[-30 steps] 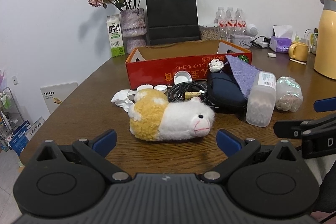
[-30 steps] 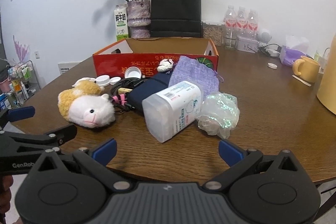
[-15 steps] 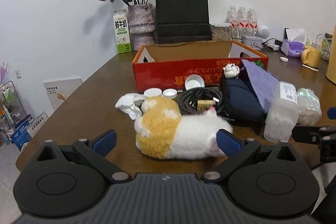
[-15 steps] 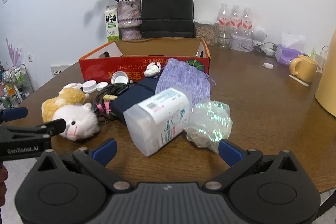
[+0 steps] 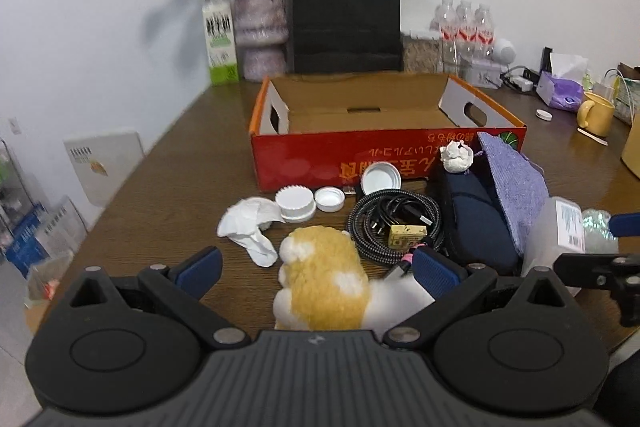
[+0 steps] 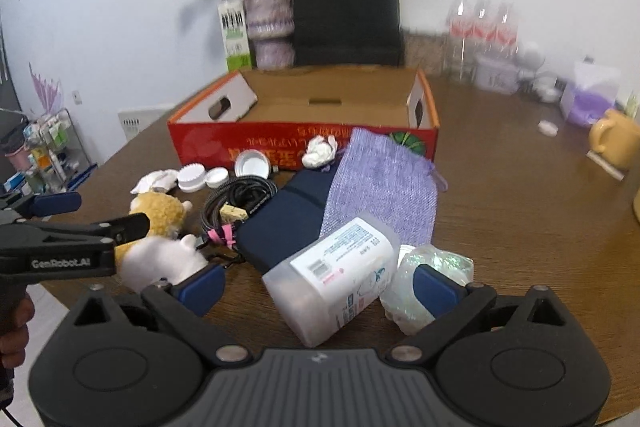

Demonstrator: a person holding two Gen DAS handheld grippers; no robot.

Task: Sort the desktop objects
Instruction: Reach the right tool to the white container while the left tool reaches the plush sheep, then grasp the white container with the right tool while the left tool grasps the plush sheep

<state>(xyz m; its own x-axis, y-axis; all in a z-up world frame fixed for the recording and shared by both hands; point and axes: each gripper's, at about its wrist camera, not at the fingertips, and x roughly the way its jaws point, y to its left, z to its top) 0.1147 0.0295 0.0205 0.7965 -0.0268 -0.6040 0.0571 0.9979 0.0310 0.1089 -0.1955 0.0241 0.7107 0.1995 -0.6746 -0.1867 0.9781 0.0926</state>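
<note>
My left gripper (image 5: 316, 267) is open, its blue pads on either side of a yellow-and-white plush toy (image 5: 324, 283) lying on the wooden table. My right gripper (image 6: 316, 283) is open around a clear plastic canister (image 6: 336, 283) with a white label, lying on its side. An iridescent crumpled wrapper (image 6: 436, 267) lies by its right pad. The plush also shows in the right wrist view (image 6: 160, 227), with the left gripper (image 6: 86, 215) over it. An open red cardboard box (image 5: 384, 143) stands behind the clutter, empty inside.
In front of the box lie a coiled black cable (image 5: 396, 219), a navy pouch (image 5: 476, 223), a purple cloth bag (image 5: 512, 187), white lids (image 5: 296, 203), crumpled tissue (image 5: 248, 227) and a small white figure (image 5: 456, 155). A vase, milk carton, black bag, bottles and yellow mug (image 5: 596, 111) stand behind.
Both grippers have moved forward and lower. The left now straddles the plush; the right now straddles the canister. Both stay open.
</note>
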